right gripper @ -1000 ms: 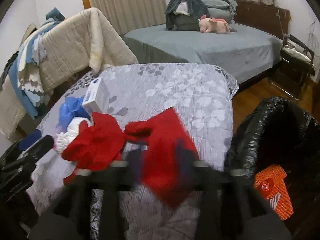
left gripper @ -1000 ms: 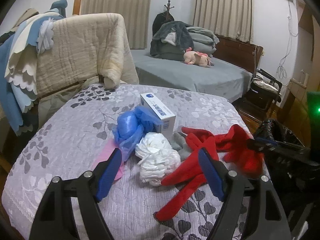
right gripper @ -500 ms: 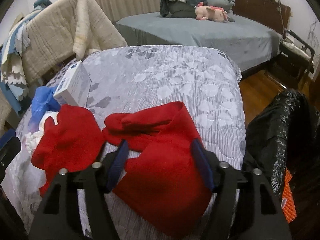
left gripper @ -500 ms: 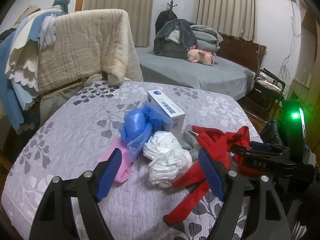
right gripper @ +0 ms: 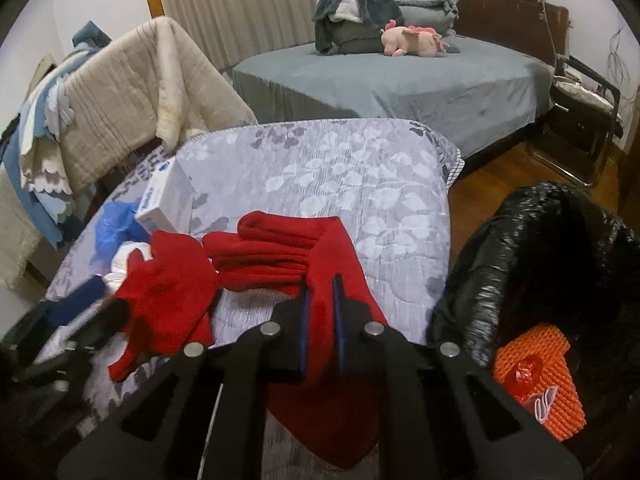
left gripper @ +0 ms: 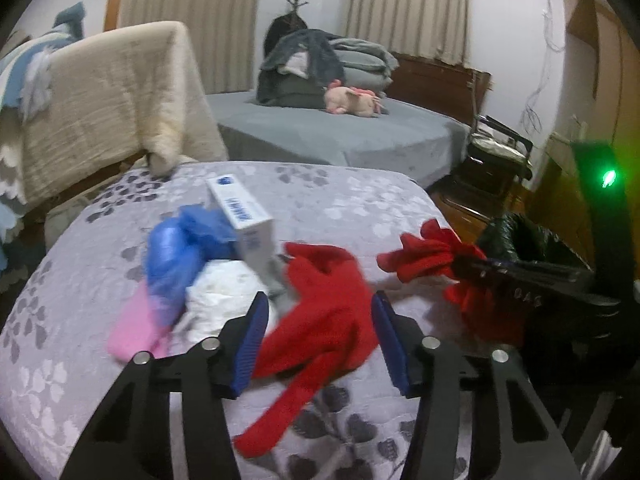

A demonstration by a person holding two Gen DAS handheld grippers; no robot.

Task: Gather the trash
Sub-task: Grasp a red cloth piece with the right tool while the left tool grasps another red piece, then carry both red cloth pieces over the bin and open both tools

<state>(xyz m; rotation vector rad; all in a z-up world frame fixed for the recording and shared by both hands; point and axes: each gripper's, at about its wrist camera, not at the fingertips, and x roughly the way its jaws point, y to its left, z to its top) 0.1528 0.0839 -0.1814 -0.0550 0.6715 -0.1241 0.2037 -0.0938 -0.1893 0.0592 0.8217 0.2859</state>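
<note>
Since half a second ago the right tongs (right gripper: 320,320) went from straddling the right red glove (right gripper: 320,264) to pinched tight on its cuff; the left tongs (left gripper: 318,336) slid right, off the white wad (left gripper: 224,292) and over the left red glove (left gripper: 324,304), jaws narrowing

Gloves now lie apart, a strip of grey floral tabletop (right gripper: 340,168) between them. Far half of tabletop is bare; its right edge drops to wood floor, with the black trash bag (right gripper: 540,248) just beside that edge, mouth open, orange mesh item (right gripper: 536,376) inside

Left tongs about half open, blue pads either side of the glove; contact unclear through blur. Blue plastic (left gripper: 180,248), pink scrap (left gripper: 132,328) and white box (left gripper: 244,216) are clustered left of the gloves, touching one another
</note>
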